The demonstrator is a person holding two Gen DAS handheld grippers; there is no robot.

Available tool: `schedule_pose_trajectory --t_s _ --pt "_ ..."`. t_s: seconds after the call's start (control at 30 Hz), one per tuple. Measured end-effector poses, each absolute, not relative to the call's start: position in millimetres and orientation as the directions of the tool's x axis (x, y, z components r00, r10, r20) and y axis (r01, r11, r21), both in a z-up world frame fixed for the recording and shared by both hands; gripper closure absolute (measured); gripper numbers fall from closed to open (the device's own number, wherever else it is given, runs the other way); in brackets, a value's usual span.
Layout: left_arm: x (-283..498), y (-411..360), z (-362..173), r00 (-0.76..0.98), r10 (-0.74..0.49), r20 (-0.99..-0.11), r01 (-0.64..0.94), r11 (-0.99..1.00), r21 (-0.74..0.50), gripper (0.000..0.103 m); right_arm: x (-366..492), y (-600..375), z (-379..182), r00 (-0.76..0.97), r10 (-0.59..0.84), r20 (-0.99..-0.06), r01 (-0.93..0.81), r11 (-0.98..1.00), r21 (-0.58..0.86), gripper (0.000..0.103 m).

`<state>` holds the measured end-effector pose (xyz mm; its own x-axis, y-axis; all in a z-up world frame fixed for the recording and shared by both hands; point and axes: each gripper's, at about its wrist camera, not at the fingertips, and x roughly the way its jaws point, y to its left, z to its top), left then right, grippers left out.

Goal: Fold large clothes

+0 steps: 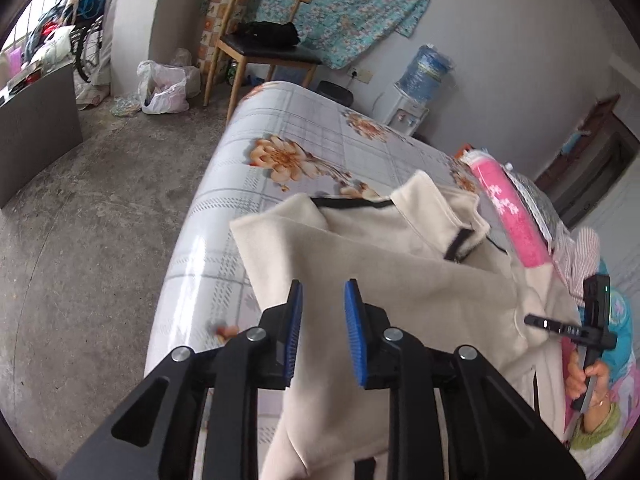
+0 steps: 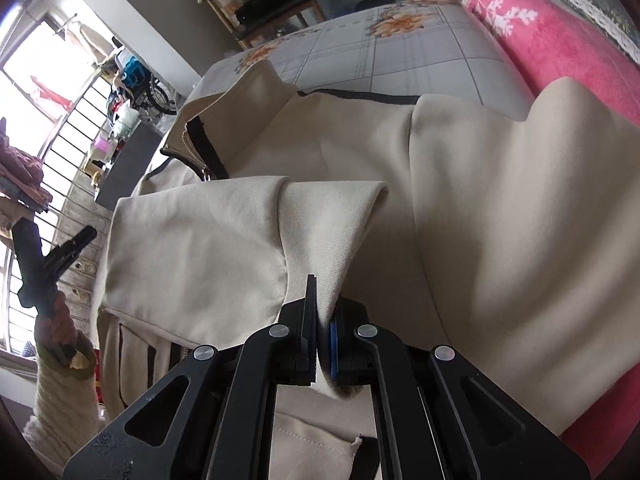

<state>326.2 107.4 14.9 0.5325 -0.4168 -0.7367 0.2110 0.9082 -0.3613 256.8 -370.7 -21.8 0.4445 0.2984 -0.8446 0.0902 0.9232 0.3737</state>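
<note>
A cream zip-up garment (image 1: pixel 400 272) with black trim lies spread on the table (image 1: pixel 280 120), which has a floral checked cloth. My left gripper (image 1: pixel 322 292) hovers over the garment's near left part, its blue pads apart and nothing pinched between them. In the right wrist view my right gripper (image 2: pixel 324 300) is shut on a folded-over flap of the garment (image 2: pixel 500 200), and the cloth rises from its pads in a peak. The zipped collar (image 2: pixel 196 148) lies at the far left. Each gripper shows in the other's view, held by a hand: the right gripper (image 1: pixel 536 321) and the left gripper (image 2: pixel 90 234).
A pink towel roll (image 1: pixel 508 216) lies along the table's far side against the garment. Beyond the table stand a wooden chair (image 1: pixel 260 40) with dark cloth on it, a water dispenser (image 1: pixel 420 80) and a plastic bag (image 1: pixel 164 88) on the concrete floor. The table's left edge drops off close to my left gripper.
</note>
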Motion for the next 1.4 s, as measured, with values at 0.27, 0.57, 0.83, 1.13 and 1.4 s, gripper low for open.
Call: schedule_pose_trajectory --t_s 0.27,0.57,0.83,1.13,1.4 --pt "287 64 -33 0.423 -0.336 -0.841 0.274 0.933 -0.235 0.082 255 -381 -39 0.399 0.315 -0.861 0.187 0.892 0.412 0.100" --pt "272 70 -3 0.479 -0.335 -0.811 0.290 0.933 -0.214 0.082 235 -362 2 0.434 0.049 -0.899 0.193 0.970 0.147 0.064" --pt "297 37 -21 0.461 -0.292 -0.838 0.250 0.949 -0.193 0.063 231 -294 -7 0.487 0.100 -0.867 -0.028 0.995 0.099 0.057" --pt "346 51 -17 0.475 -0.307 -0.825 0.164 0.952 -0.260 0.046 226 -287 -13 0.480 0.089 -0.873 -0.060 0.996 0.069 0.057" --pt "366 40 -27 0.475 -0.219 -0.852 0.076 0.975 -0.208 0.039 239 -286 -28 0.483 0.021 -0.875 -0.040 0.999 0.001 0.054"
